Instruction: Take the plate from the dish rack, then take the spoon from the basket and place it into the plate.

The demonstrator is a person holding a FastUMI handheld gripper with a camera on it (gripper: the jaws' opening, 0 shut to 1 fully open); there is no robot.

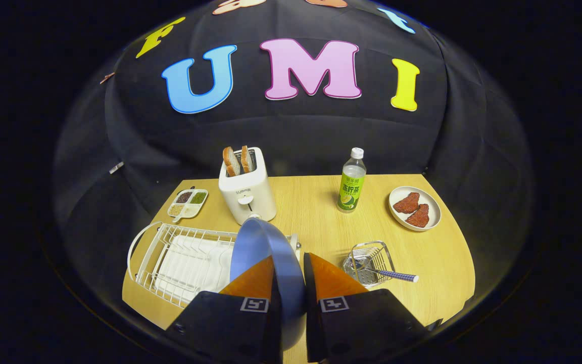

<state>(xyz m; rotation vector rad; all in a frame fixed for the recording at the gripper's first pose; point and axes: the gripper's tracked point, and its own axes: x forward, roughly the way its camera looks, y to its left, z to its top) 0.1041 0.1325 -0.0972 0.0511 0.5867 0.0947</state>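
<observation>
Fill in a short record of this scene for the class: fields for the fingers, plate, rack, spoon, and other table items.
fingers: gripper shut on the plate
plate: blue, on edge between the fingers, above the rack's right end
rack: white wire, holds no dishes
spoon: in the basket, handle sticking out right
other items: toaster with bread, bottle, seasoning dish, meat dish

Claw-mounted fisheye, above table [321, 202]
</observation>
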